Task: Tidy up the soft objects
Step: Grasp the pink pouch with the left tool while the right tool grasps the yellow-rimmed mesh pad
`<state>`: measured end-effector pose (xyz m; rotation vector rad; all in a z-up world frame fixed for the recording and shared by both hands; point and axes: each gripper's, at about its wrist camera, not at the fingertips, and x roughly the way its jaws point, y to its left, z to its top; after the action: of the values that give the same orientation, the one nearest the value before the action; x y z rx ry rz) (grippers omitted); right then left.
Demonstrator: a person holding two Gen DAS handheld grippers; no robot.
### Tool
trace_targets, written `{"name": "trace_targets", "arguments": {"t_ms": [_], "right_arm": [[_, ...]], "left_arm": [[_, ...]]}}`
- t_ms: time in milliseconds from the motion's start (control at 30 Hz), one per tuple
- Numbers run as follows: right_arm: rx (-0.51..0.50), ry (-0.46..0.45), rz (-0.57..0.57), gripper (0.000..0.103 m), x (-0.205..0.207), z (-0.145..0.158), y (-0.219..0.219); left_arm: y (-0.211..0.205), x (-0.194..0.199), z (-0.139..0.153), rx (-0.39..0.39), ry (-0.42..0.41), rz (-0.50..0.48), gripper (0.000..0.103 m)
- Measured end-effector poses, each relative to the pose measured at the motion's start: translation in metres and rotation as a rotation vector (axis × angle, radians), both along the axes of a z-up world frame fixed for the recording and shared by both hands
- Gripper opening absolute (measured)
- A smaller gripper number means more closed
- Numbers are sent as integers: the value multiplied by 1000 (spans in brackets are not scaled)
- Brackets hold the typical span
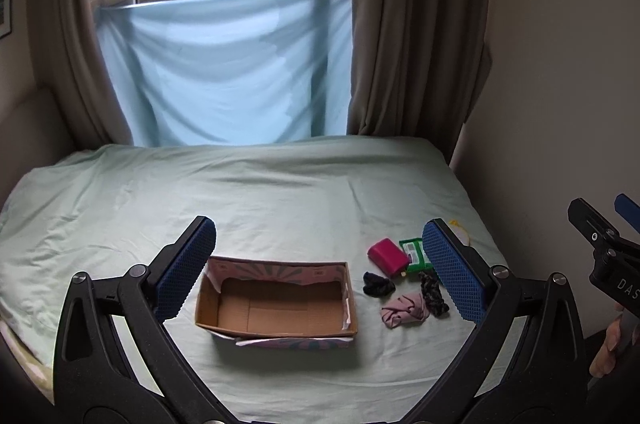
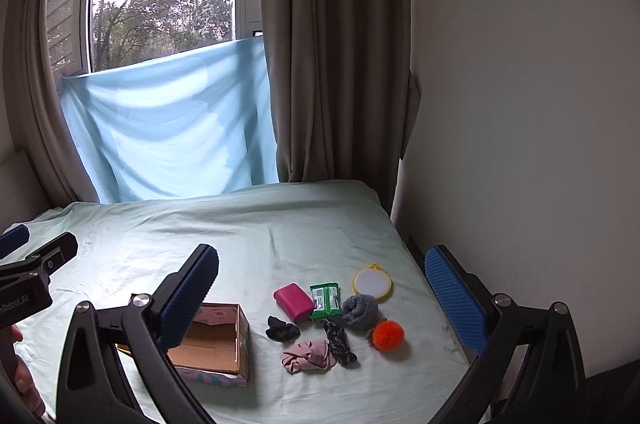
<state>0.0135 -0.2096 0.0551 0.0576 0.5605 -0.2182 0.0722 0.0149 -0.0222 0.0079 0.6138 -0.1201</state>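
Observation:
An open cardboard box (image 1: 276, 304) lies on the pale green bed; it also shows in the right wrist view (image 2: 224, 344). Right of it lie a black sock (image 2: 282, 329), a pink cloth (image 2: 308, 355), a dark patterned scrunchie (image 2: 339, 342), a grey rolled sock (image 2: 360, 310) and an orange pompom (image 2: 388, 335). The pink cloth (image 1: 404, 310) and black sock (image 1: 378, 284) also show in the left wrist view. My left gripper (image 1: 320, 272) is open above the box. My right gripper (image 2: 322, 300) is open above the pile. Both are empty.
A magenta case (image 2: 294, 300), a green tissue pack (image 2: 326, 299) and a round yellow-rimmed mirror (image 2: 372, 282) lie behind the soft items. A wall (image 2: 520, 144) borders the bed on the right. Curtains and a blue sheet (image 1: 224, 72) hang behind.

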Motion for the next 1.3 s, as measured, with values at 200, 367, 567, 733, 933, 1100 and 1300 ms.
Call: {"name": "trace_targets", "arguments": {"t_ms": [200, 367, 567, 733, 933, 1100, 1300], "right_arm": [[5, 68, -32, 103, 20, -31, -30], [8, 123, -42, 103, 54, -67, -70], [9, 197, -40, 103, 110, -125, -117], [31, 238, 0, 103, 161, -180, -154], [60, 298, 19, 103, 214, -245, -178], [98, 372, 23, 103, 255, -306, -192], [118, 465, 9, 103, 288, -371, -204]], "left_arm": [[-27, 39, -44, -30, 129, -40, 102], [-70, 81, -91, -55, 256, -25, 102], [-126, 133, -150, -67, 359, 17, 102], [-163, 178, -211, -108, 433, 64, 102], [-188, 226, -284, -94, 520, 119, 102], [-200, 259, -349, -105, 619, 154, 102], [-213, 285, -404, -85, 692, 195, 102]]}}
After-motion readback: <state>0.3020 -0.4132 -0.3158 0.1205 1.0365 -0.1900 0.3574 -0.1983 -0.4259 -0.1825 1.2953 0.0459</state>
